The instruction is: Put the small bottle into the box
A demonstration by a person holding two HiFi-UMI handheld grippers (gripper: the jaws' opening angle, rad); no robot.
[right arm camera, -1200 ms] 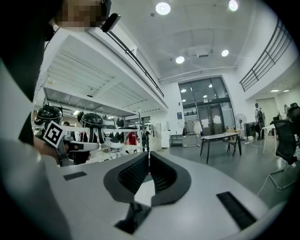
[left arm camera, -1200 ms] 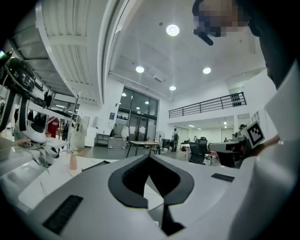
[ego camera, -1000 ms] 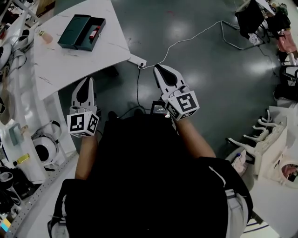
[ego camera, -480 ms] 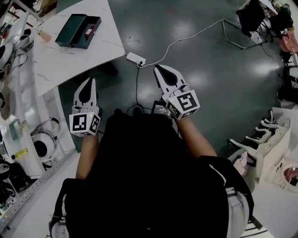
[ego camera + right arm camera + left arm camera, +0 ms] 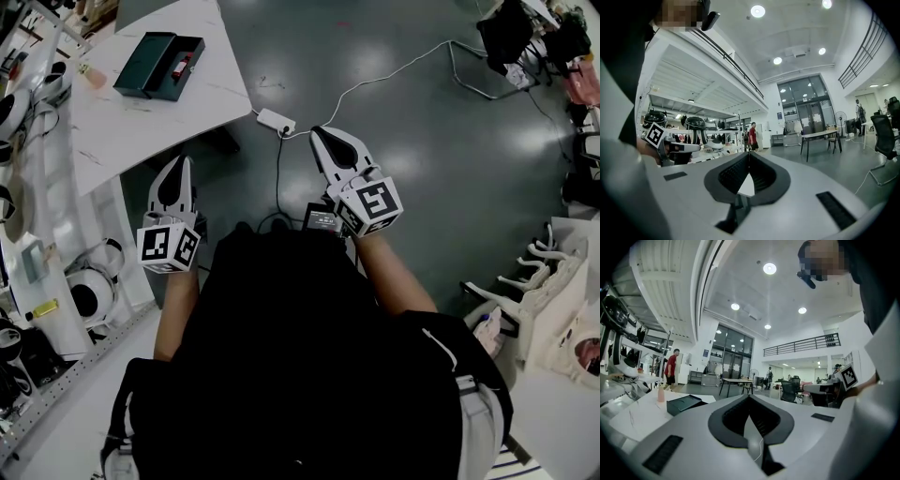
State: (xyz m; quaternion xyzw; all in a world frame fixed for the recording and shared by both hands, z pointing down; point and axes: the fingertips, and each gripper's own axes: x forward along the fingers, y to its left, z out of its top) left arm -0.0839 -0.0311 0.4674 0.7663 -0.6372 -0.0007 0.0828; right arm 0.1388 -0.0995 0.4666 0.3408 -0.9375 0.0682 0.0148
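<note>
Shifted leftward, white table (image 5: 141, 131) on grey floor (image 5: 422, 141) bears seemingly open box (image 5: 143, 63).

2-storey lab hall (mezzanine railing (image 5: 801, 342), ceiling spotlights (image 5: 769, 268)), white worktable (image 5: 141, 122), gear-laden rack (image 5: 66, 370), power strip (image 5: 275, 119) on grey floor (image 5: 422, 141)

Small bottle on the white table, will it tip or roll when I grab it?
The small bottle stands upright and looks tall for its narrow base, so a sideways nudge would probably tip it. If it is round, once down it may roll on the smooth table. Being small, it is likely light.
</note>
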